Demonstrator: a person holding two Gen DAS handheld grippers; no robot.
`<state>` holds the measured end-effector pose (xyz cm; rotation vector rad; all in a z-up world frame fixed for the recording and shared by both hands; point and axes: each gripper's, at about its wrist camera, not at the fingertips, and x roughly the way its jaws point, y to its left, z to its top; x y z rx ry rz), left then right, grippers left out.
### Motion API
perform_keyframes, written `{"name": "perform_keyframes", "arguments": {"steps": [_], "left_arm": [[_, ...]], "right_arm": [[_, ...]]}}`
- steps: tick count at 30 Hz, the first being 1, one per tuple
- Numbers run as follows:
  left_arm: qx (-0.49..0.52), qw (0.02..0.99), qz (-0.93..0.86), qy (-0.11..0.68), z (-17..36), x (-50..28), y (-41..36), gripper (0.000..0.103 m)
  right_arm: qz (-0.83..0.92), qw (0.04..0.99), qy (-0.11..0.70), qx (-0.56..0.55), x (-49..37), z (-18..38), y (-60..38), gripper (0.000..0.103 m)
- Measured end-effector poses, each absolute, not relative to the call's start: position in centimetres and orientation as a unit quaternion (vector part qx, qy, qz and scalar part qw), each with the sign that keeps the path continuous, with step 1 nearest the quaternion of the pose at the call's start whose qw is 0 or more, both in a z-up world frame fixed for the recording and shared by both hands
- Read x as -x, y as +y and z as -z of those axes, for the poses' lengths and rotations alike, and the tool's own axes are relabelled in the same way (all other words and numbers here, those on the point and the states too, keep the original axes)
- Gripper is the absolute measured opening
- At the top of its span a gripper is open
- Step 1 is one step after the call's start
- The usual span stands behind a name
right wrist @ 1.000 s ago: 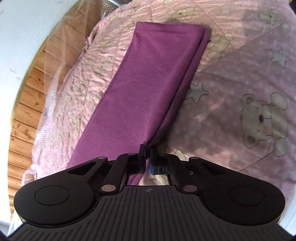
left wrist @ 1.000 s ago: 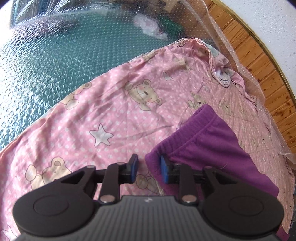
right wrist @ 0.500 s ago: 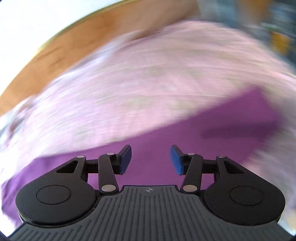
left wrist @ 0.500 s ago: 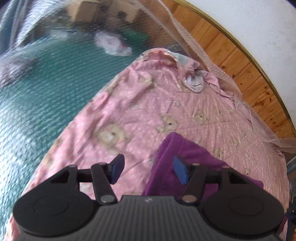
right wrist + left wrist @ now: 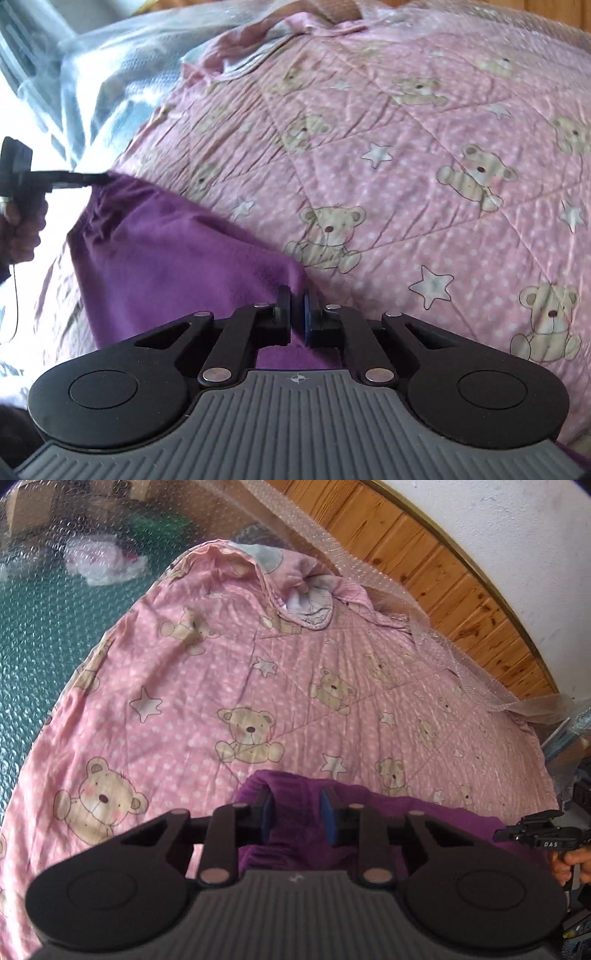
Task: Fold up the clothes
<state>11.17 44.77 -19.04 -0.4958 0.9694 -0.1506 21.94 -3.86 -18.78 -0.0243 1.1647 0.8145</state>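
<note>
A purple garment [image 5: 406, 812] [image 5: 166, 266] lies on a pink quilt with a bear print [image 5: 240, 686] [image 5: 443, 147]. My left gripper [image 5: 297, 808] is closing its jaws over the gathered waistband, and purple cloth fills the gap between the blue pads. The right wrist view shows that same gripper [image 5: 105, 178] at the far left, with the waistband corner drawn up to its tip. My right gripper [image 5: 297, 299] is shut on the garment's nearer edge, a thin fold pinched between its pads. It also shows at the right edge of the left wrist view [image 5: 496, 836].
The quilt's far corner is folded back [image 5: 306, 602]. Green matting under bubble wrap [image 5: 37, 646] lies to the left, with a crumpled white bag [image 5: 99, 559] on it. A wooden wall panel [image 5: 443, 572] runs behind. A person's hand [image 5: 26, 229] holds the left gripper's handle.
The left gripper's jaws widened, then narrowed over the waistband. The right gripper let go of the folded leg, swung round fast, and shut on another edge of the garment.
</note>
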Motion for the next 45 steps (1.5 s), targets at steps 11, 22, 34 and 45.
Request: {"name": "perform_keyframes", "arguments": {"steps": [11,22,34,45], "left_arm": [[0.274,0.844,0.066,0.456,20.3,-9.4,45.4,0.023],[0.281,0.84,0.059,0.46,21.1,-9.5,46.3,0.027],[0.292,0.837,0.058,0.459,21.8,-9.5,46.7,0.034],[0.263,0.849,0.096,0.449,20.3,-12.1,45.5,0.033]], "right_arm": [[-0.439,0.687,0.578,-0.008,-22.2,20.1,-2.9,0.031],[-0.43,0.568,0.636,-0.298,-28.7,23.9,-0.4,0.054],[-0.38,0.648,0.604,-0.267,-28.7,21.2,-5.0,0.052],[-0.463,0.607,0.639,-0.099,-29.2,21.1,1.0,0.051]]}}
